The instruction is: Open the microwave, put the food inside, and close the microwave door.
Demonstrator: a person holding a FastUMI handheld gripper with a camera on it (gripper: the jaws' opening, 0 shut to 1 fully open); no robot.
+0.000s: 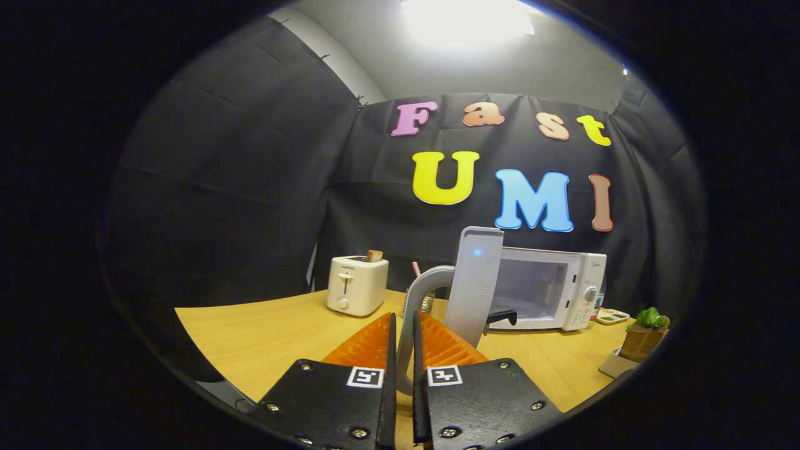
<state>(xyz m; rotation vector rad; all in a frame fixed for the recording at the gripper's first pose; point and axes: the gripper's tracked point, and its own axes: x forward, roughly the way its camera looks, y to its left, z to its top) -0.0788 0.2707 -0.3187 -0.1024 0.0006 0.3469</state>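
Gripper fingers pinch the curved grey handle of the microwave door, swung wide open; boxy white body sits beyond on the wood-grain table.

Staged kitchen corner inside a recording booth. A wooden table carried a toaster, an open microwave and a small potted plant. Black cloth walls enclosed it under a bright ceiling light.

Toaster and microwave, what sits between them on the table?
In the gripper view, the microwave's open door stands between the toaster and the microwave; the gripper fingers close on the door handle.
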